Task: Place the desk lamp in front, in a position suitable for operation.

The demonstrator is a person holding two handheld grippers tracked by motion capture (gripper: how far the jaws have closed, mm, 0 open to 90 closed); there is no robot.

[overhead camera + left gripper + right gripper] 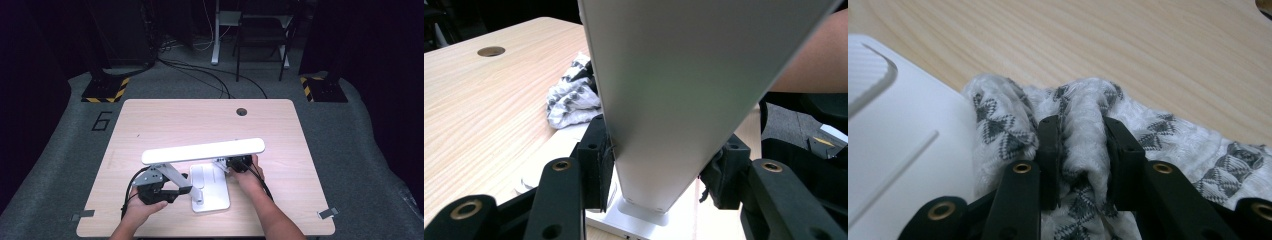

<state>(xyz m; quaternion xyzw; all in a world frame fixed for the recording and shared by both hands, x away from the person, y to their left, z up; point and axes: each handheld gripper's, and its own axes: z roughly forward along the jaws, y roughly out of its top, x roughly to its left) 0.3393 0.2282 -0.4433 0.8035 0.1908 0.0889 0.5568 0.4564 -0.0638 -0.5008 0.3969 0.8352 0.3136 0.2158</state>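
Note:
A white desk lamp stands near the table's front edge, its long light bar (202, 151) lying level over its flat base (210, 192). My left gripper (664, 165) is shut on the lamp's flat silver arm (684, 75), one pad pressed on each side just above the base (624, 220). In the high view that gripper (180, 190) comes in from the left. My right gripper (1081, 130) is shut on a fold of a white cloth with a grey pattern (1178, 130), which lies on the table beside the base (903, 140). The cloth (569, 95) bunches behind the arm.
The light wood table (175, 120) has a round cable hole (242, 111) near its far edge. Beyond it are grey floor, cables and stand feet with yellow-black stripes (105, 90). A person's forearm (809, 60) crosses at the right.

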